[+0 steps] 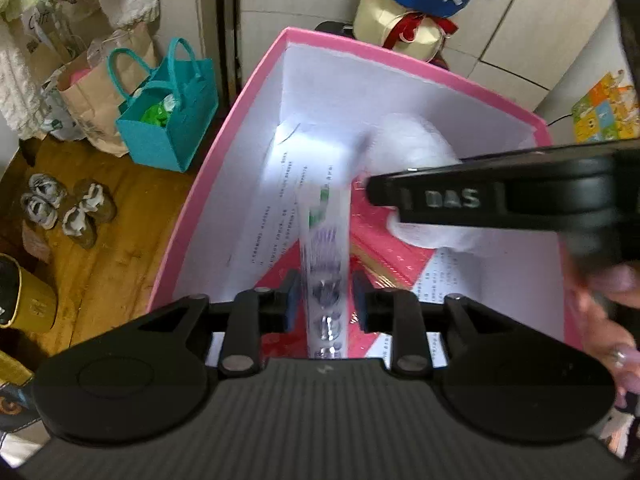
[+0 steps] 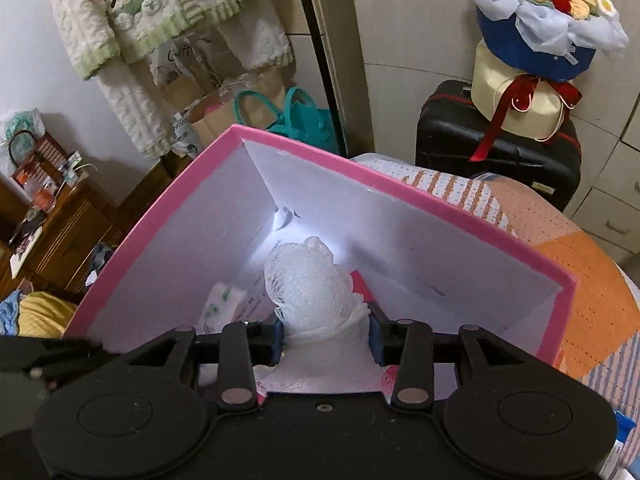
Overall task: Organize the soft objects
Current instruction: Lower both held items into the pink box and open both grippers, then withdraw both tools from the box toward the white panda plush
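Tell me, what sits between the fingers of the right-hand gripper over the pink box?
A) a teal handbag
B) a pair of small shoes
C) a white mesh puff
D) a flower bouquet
C: in the right wrist view, the white mesh puff lies between the right gripper pads, inside the pink box.

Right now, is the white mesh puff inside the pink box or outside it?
Inside. The white mesh puff sits between the pink box's white walls, below its rim, between the right claw's fingers.

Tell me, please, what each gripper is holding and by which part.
Right gripper: white mesh puff, pinched at its near end. Left gripper: tissue pack between the fingers, gaps either side, seemingly not gripped.
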